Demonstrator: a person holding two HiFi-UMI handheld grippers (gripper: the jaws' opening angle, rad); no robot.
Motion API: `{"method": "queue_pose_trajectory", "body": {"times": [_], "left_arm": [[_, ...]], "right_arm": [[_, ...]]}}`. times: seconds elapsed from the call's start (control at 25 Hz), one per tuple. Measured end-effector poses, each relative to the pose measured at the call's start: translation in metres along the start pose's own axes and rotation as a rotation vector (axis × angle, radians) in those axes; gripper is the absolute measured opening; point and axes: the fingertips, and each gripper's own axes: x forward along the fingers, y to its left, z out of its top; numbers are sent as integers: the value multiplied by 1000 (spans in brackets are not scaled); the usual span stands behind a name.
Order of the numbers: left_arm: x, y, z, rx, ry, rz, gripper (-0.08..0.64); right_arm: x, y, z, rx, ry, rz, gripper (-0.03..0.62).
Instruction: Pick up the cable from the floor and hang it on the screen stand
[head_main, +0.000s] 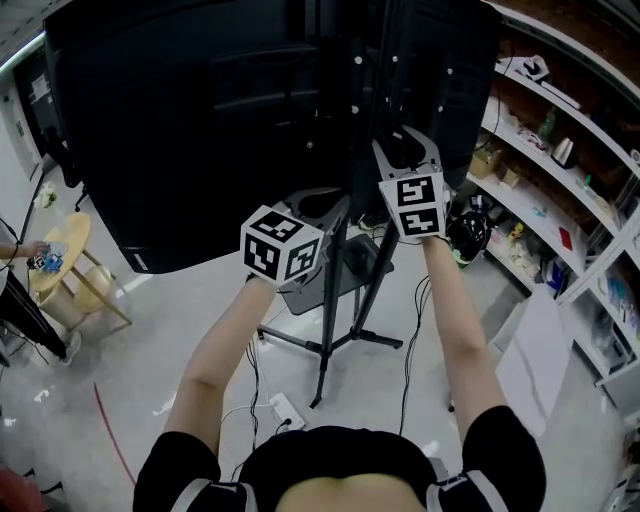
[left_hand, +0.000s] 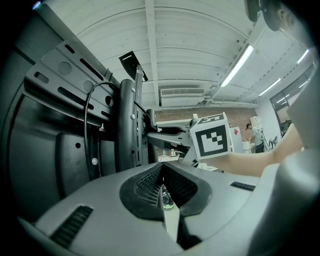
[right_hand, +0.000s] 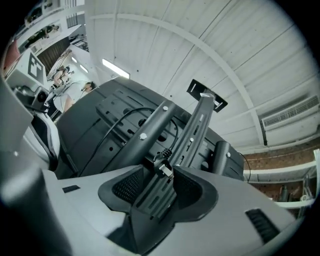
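White ceiling overhead; right tool hanging released, cable plug and screen stand rail sitting between jaws; left tool resting clenched.

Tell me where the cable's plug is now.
In the right gripper view, the plug sits mid-frame against the screen stand's slotted rail, between the open jaws of the right gripper.

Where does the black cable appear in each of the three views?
Head view: not made out against the dark screen back.
Left gripper view: the cable loops up left of centre, beside the stand post.
Right gripper view: its plug sits at centre, between the right gripper's parted jaws.
Shared landmark: the stand post, upright in all three.
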Motion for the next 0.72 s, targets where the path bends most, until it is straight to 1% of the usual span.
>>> {"method": "queue_pose_trajectory", "body": {"times": [0.24,0.48,0.56,0.72], "left_arm": [[-4,-8,2,1,-3,-9,8],[-2,-21,-8,-27,6,-27,8],[0,-26,-15,-37,10,-34,8],[5,-35,-28,-60,11,-39,8]], "right_arm": [[-18,-11,-12,92,11,-39,193],[-46,1,-29,149,29,-35,193],[-58,9,-36,206,31,-18,193],[-86,26,-50,355,37,17,193]]}}
